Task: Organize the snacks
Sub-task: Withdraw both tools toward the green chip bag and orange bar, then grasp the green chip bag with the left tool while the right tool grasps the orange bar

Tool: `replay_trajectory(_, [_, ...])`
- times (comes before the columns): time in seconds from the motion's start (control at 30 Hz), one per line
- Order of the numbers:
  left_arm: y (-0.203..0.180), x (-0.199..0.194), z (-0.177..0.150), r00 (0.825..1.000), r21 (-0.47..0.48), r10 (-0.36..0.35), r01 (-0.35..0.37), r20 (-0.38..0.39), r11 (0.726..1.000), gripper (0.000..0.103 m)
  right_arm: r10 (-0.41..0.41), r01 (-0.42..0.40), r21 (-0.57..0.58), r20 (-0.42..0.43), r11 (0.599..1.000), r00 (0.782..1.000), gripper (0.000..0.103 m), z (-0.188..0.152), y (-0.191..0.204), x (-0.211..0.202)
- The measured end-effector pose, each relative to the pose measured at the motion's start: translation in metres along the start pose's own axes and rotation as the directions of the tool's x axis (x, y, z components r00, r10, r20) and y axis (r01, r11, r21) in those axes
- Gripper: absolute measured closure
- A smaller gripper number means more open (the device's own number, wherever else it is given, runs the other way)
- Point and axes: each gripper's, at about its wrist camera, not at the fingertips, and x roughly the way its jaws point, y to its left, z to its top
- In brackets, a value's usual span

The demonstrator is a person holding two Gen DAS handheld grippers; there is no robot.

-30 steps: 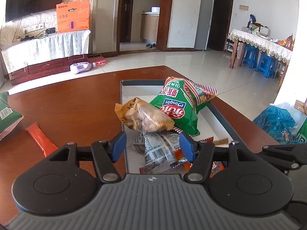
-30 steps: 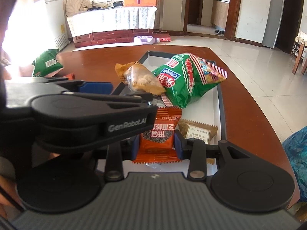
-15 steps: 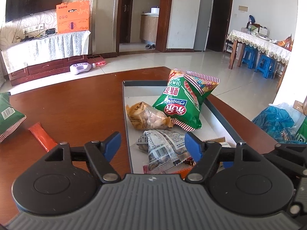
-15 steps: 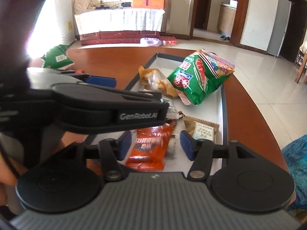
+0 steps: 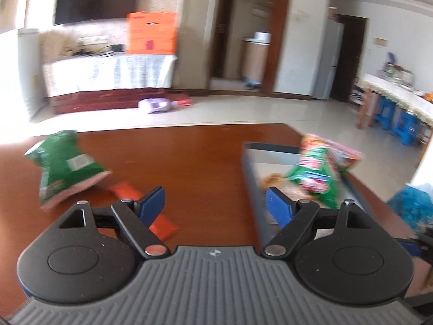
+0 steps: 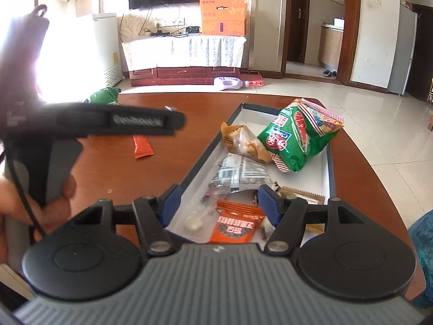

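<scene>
We read step as between placements. Green bag point(image 5: 63, 168) and orange stick point(image 5: 151, 214) lie loose on counter point(image 5: 194, 157), left of tray point(image 6: 201, 159). Left tongs point(image 5: 215, 205) just widened, empty, facing that stick: next grab. Right tongs point(image 6: 219, 203) just opened, orange packet point(image 6: 235, 226) lies released in tray.

Daylight interior, brightly lit. Left wrist view: smeared throughout by motion blur; the green bag point(image 5: 63, 168) and tray point(image 5: 250, 178) are softened, lettering unreadable. Right wrist view: sharp at centre, with print legible on the orange packet point(image 6: 235, 226). A blown-out white glare is seen at the left edge, washing out the table point(image 6: 189, 113) corner there. Door frames are bowed by fisheye distortion in both.
</scene>
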Motion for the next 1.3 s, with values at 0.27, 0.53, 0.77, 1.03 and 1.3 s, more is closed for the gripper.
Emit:
replay_trajectory(0.27, [0.083,0.007,0.007,0.972,-0.083,0.232,-0.233,-0.032,0.969,0.018,0.048,-0.048,-0.008,0.025,0.999,0.999,0.037,0.007,0.018,0.007])
replay_trajectory(0.53, [0.168,0.005,0.005,0.917,-0.131,0.399,-0.397,-0.01,0.908,0.007,0.115,-0.115,-0.048,-0.01,0.992,0.993,0.037,0.008,0.051,0.029])
replay_trajectory(0.77, [0.222,0.032,0.014,0.942,-0.276,0.332,-0.333,-0.049,0.902,0.006,0.136,-0.142,-0.131,-0.054,0.981,0.989,0.037,0.006,0.072,0.036])
replay_trajectory(1.03, [0.248,0.065,0.026,0.962,-0.385,0.267,-0.265,-0.049,0.884,0.0,0.169,-0.185,-0.208,-0.093,0.961,0.981,0.037,0.006,0.089,0.042])
replay_trajectory(1.3, [0.256,0.105,0.032,0.975,-0.443,0.209,-0.221,-0.077,0.869,0.0,0.185,-0.204,-0.238,-0.1,0.95,0.978,0.037,0.005,0.094,0.04])
